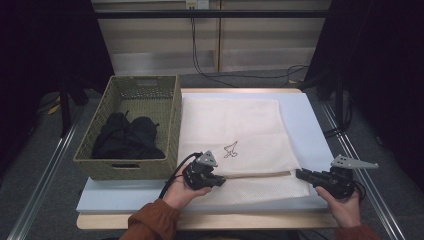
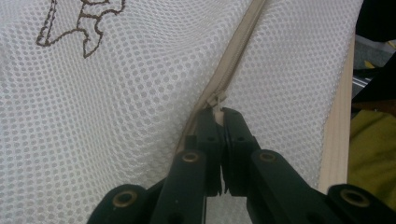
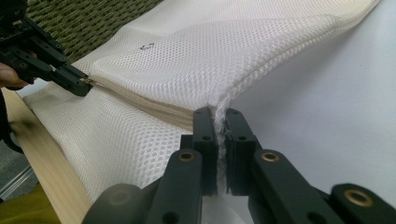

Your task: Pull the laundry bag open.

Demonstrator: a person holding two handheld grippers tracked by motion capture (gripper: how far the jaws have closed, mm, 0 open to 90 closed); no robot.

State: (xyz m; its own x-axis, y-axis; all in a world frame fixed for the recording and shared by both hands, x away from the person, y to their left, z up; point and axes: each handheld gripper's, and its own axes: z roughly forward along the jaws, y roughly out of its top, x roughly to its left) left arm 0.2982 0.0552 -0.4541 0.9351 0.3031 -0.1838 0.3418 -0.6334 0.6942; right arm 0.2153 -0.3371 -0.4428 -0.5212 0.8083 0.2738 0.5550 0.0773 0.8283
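White tabletop (image 1: pixel 305 125), dim room beyond. Mesh laundry bag (image 1: pixel 235 125) flat at centre, right of wicker basket (image 1: pixel 172 107) holding dark clothes (image 1: pixel 127 137). Left gripper (image 2: pixel 219 111) clamped on zipper pull (image 2: pixel 216 101); right gripper (image 3: pixel 220 114) pinching bag's near right corner. Advice: keep corner taut, draw pull straight along zipper (image 3: pixel 140 95).
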